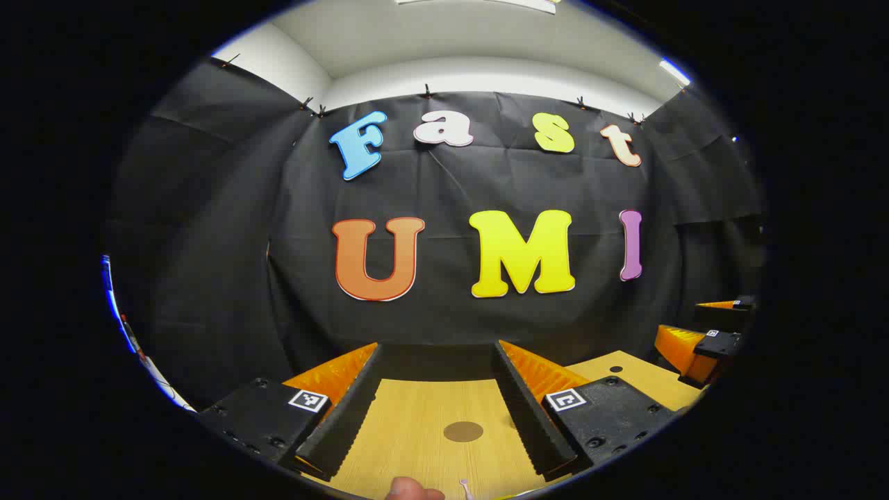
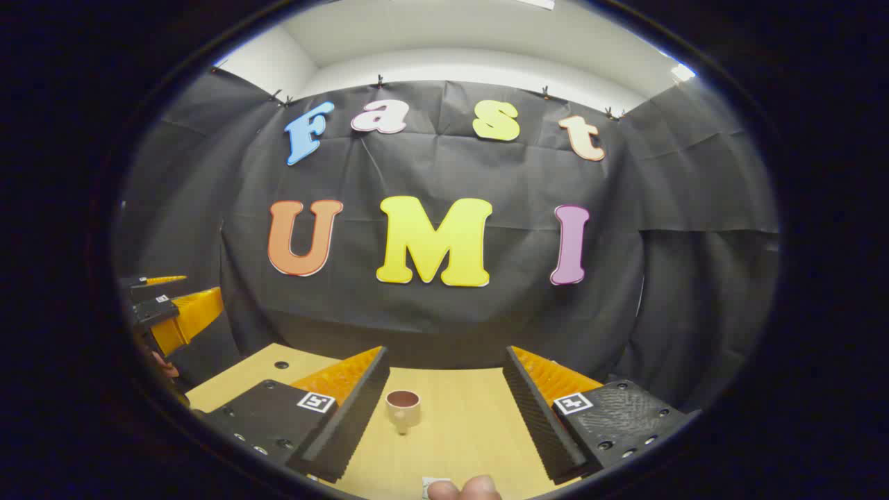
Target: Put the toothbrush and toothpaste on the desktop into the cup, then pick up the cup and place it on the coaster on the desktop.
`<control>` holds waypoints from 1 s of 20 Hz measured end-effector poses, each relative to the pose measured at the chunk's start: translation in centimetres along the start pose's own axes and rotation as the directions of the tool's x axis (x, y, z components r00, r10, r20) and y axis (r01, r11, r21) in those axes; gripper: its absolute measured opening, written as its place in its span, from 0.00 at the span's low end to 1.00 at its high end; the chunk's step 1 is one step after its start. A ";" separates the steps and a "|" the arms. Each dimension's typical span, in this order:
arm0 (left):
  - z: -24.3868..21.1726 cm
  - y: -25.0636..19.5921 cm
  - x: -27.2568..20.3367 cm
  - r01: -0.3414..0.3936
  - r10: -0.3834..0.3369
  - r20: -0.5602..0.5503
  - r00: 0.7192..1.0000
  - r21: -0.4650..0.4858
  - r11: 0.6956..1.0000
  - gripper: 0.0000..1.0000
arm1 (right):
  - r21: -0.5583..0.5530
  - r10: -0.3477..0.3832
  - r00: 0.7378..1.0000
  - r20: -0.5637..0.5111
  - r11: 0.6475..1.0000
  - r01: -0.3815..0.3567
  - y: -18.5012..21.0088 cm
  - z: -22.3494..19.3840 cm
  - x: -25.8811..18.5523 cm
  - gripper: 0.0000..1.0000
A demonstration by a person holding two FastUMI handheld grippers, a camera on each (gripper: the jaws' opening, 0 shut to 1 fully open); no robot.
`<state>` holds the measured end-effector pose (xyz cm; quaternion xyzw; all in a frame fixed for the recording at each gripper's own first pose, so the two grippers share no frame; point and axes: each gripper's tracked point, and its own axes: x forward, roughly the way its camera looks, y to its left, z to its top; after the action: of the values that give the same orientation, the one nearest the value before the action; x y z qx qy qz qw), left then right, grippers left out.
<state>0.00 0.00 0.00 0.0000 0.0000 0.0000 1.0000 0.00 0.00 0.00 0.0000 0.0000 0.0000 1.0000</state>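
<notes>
Nearest, a toothbrush tip (image 1: 465, 488) peeks in at the left gripper view's bottom edge. Both the left gripper (image 1: 441, 410) and right gripper (image 2: 444, 410) hover, jaws wide and empty, ready to pick. Farther on the tabletop (image 2: 472, 430), the coaster (image 1: 463, 431) and cup (image 2: 403, 410) wait apart.

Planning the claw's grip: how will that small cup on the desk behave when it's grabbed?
The cup looks rigid, so it probably won't deform. It seems small and empty, likely light. Standing upright on a narrow base, it may tip if nudged sideways.
</notes>
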 end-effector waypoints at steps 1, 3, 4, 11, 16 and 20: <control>0.4 -0.1 0.3 0.011 -0.011 0.002 1.000 0.013 1.000 0.98 | -0.002 0.002 1.000 -0.001 1.000 -0.002 0.1 0.1 0.1 0.97; 1.5 -0.5 1.5 0.044 -0.045 0.015 0.999 0.033 0.998 0.98 | 0.005 0.009 1.000 -0.007 1.000 -0.009 0.2 0.2 0.2 0.97; 2.3 -0.7 2.1 0.053 -0.054 0.027 0.998 0.046 0.998 0.98 | 0.008 0.013 1.000 -0.007 1.000 -0.013 0.2 0.2 0.3 0.98; 2.4 -2.5 5.2 0.115 -0.116 0.051 0.992 0.031 0.993 1.00 | 0.019 0.014 0.999 -0.039 1.000 -0.013 -0.4 -0.7 1.2 0.97; 1.7 -2.7 8.1 0.097 -0.097 0.071 0.993 0.007 0.995 1.00 | 0.007 0.026 0.998 -0.053 1.000 -0.026 0.3 -1.7 2.8 0.97; 0.7 -3.2 10.4 0.078 -0.077 0.067 0.995 -0.012 0.997 1.00 | 0.012 0.039 0.997 -0.063 0.999 -0.038 1.0 -2.4 3.9 0.98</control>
<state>10.45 -3.17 0.73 -0.0073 -0.0332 -0.0390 0.9987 3.88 0.96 -2.42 0.0052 0.0316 0.0194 0.9993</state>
